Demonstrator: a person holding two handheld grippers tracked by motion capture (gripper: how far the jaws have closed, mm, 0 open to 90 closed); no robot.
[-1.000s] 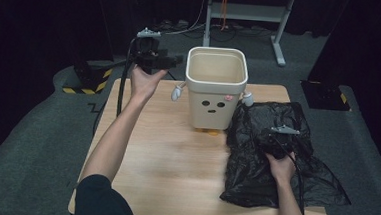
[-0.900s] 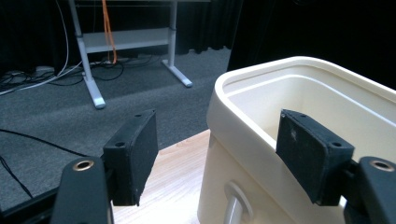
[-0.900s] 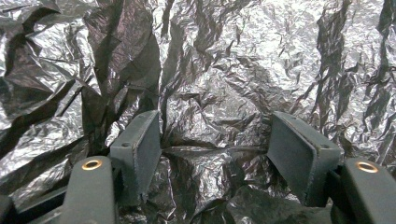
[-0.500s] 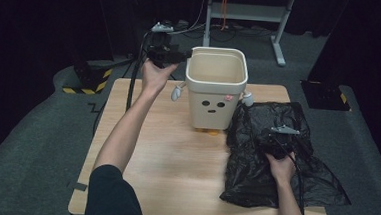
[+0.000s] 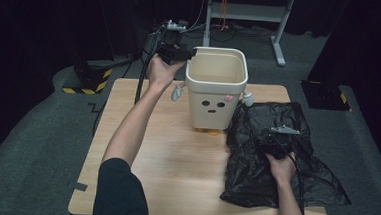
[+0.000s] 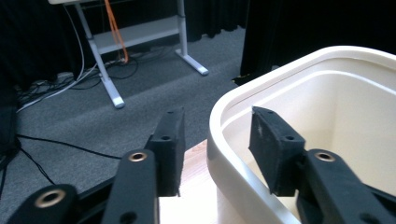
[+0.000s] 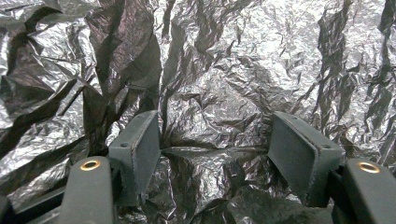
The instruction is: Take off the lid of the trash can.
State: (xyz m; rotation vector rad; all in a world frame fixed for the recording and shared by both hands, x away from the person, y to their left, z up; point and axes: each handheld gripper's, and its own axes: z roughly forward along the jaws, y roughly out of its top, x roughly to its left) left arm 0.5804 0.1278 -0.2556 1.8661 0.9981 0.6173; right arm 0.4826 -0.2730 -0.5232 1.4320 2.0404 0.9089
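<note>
Left tool [image 6: 215,154] at worktop [image 5: 175,156] back edge, jaws straddling left rim of cream square plastic bin [image 5: 214,91], just been closing, pads not yet pressing wall; wall between them, one jaw inside, one outside. Bin upright, back-centre. Crumpled black plastic bag [image 5: 275,158] covers right side; right tool [image 7: 217,154] rests on it, jaws apart, film between.
</note>
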